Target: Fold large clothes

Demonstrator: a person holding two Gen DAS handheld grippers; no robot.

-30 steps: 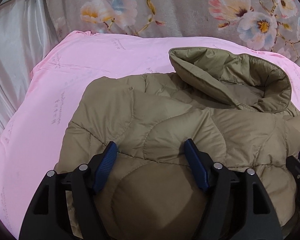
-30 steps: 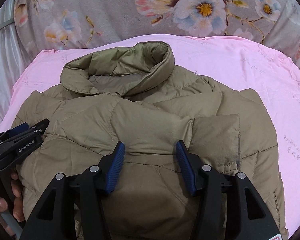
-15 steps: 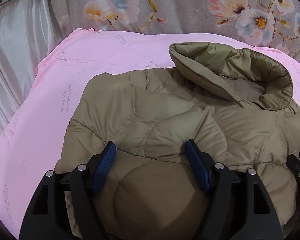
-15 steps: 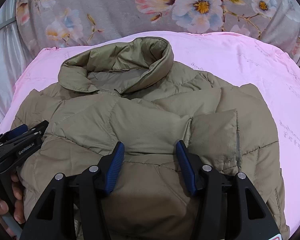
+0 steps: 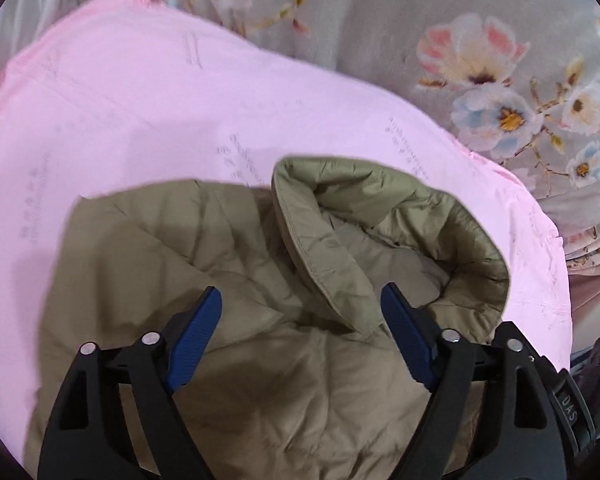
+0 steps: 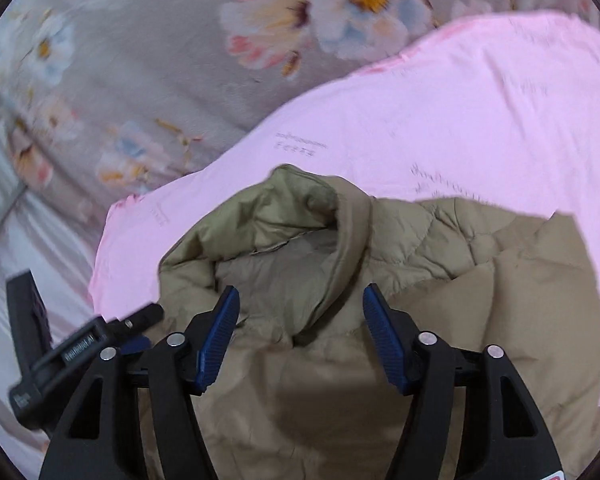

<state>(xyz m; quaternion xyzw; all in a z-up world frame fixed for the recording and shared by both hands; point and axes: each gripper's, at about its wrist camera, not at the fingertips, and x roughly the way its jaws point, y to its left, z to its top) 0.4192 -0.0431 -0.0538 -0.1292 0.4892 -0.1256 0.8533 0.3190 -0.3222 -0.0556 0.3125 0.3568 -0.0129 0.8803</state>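
Both wrists have swung since a moment ago, so the collar now sits close ahead of each claw rather than far up the garment. Up close, the left gripper stands with its blue pads wide apart and nothing pinched between them; its jaws have just been opening. The right gripper is narrower — its jaws have just been closing — yet the pads press on no fabric that I can see, only hang over it. Beneath both lies the khaki puffer jacket, spread flat with its stand-up collar gaping open, just ahead of the left claw's right pad and between the right claw's pads in its own view. Under the jacket is a pink sheet with faint print, and beyond that a grey floral blanket. At the lower left of the right view the other gripper's black body shows — blurred.
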